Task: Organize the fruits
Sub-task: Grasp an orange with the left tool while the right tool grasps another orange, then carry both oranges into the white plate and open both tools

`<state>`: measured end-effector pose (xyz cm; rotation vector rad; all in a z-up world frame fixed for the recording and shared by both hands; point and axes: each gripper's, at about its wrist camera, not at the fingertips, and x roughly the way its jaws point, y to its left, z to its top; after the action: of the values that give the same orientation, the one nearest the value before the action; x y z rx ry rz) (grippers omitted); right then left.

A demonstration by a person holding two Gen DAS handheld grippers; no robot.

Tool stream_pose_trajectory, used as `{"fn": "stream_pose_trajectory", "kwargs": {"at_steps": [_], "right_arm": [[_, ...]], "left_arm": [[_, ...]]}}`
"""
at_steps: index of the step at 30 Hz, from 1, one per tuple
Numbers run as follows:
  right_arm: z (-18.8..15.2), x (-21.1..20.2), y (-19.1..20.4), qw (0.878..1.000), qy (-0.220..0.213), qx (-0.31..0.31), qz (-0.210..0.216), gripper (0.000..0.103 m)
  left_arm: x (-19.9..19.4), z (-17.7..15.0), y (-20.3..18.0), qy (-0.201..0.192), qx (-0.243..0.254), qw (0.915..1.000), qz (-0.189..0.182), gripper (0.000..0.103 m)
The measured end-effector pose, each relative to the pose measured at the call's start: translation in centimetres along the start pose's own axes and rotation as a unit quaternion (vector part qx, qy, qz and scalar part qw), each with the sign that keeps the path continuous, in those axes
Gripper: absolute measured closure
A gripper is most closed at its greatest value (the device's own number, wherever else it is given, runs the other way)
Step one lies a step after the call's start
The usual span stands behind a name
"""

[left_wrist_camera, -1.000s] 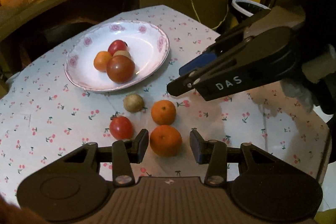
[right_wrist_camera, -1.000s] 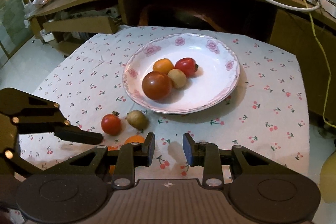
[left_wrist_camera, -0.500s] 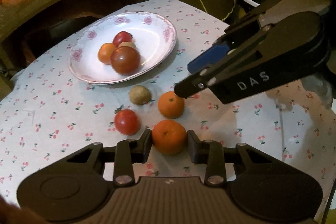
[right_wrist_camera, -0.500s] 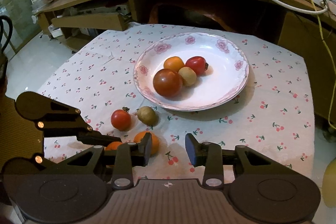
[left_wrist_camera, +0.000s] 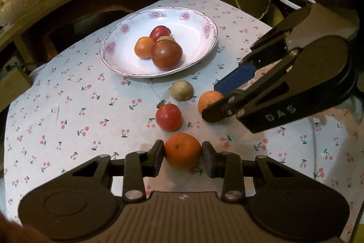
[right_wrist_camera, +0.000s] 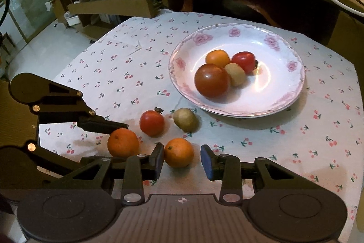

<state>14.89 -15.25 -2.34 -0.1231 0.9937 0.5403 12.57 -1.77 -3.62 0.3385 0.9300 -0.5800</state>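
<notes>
Orange [left_wrist_camera: 183, 150] between left fingers [left_wrist_camera: 157, 157]

Left of the plate [right_wrist_camera: 236, 106] the cloth [right_wrist_camera: 127, 65] lies bare; toward the camera a tomato [right_wrist_camera: 151, 122], kiwi [right_wrist_camera: 185, 119] and two oranges (close together) block passage.
</notes>
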Motion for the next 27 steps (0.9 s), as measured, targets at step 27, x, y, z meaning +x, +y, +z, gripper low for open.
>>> {"fn": "stream_pose_trajectory", "kwargs": {"at_steps": [27], "right_arm": [[0.00, 0.16, 0.32, 1.000, 0.014, -0.004, -0.018, 0.073]], "left_arm": [[0.01, 0.34, 0.47, 0.001, -0.013, 0.9999, -0.006, 0.063]]}}
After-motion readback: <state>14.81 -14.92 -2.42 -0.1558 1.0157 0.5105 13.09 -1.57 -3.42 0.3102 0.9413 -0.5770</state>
